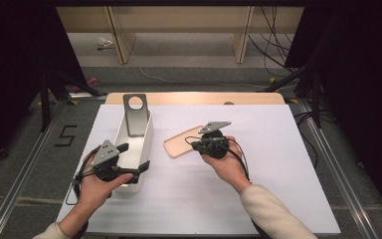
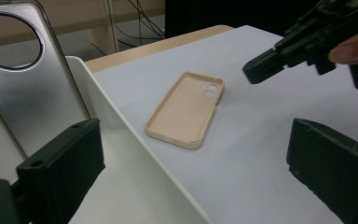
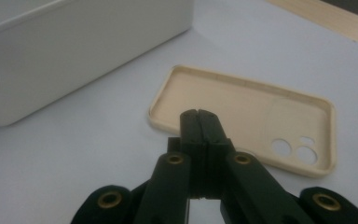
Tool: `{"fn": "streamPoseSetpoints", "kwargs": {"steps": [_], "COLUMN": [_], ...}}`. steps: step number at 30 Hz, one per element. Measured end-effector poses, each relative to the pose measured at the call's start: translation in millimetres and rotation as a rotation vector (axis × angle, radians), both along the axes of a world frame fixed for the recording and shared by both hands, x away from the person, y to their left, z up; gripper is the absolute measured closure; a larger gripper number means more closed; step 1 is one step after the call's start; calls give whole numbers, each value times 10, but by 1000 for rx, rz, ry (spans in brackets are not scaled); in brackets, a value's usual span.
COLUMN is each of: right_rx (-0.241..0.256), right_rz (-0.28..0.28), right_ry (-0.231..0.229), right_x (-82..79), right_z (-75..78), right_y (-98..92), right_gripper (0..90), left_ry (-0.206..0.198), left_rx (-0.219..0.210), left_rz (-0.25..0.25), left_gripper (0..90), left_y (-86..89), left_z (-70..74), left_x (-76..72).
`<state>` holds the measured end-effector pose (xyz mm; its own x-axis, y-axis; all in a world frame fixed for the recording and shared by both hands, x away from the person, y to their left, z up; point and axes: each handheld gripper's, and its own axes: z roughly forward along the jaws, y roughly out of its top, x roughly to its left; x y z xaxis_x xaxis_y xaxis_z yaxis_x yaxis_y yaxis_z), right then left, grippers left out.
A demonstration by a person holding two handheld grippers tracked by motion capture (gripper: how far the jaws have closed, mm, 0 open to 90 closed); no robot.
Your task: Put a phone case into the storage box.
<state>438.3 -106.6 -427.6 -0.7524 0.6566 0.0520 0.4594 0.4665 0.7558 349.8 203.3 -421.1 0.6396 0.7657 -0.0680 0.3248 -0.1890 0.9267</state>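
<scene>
High view says it all: the case (image 1: pixel 183 141) lies flat on the table (image 1: pixel 278 189) just ahead-left of the right tool (image 1: pixel 195 145), long axis running across its shut, empty jaws. Left tool (image 1: pixel 134 157) is wide open straddling the bin (image 1: pixel 146 144) wall, farther off, so right's closer.

On the desk (image 1: pixel 278 164) a bin (image 1: pixel 146 144) stands left of centre, with a phone case (image 1: pixel 136 113) standing upright inside at its far end. A second phone case (image 1: pixel 179 143) lies flat on the desk just right of the bin. The left gripper (image 1: pixel 134 157) straddles the bin's near right wall; the right gripper (image 1: pixel 195 145) hangs over the flat case's near edge.
</scene>
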Motion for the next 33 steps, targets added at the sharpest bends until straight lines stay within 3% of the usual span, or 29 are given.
{"fn": "streamPoseSetpoints", "kwargs": {"steps": [6,11,18,24,33], "right_rx": [-49,-67,-101,-142,-165], "right_rz": [1,-24,-64,-68,-72], "right_ry": [43,72,115,134,152], "right_x": [191,296,399,449,485], "right_z": [-183,-272,-384,-455,-472], "right_y": [290,417,470,488,488], "right_gripper": [900,900,900,900,900], "left_ry": [-1,-2,-2,-1,-2], "left_rx": [-1,-2,2,2,3], "left_rz": [-2,-3,-4,-4,-3], "left_gripper": [36,36,37,37,39], "left_y": [-2,1,-7,-5,-1], "left_z": [-1,3,1,-3,-5], "left_x": [-2,-3,-5,-2,0]}}
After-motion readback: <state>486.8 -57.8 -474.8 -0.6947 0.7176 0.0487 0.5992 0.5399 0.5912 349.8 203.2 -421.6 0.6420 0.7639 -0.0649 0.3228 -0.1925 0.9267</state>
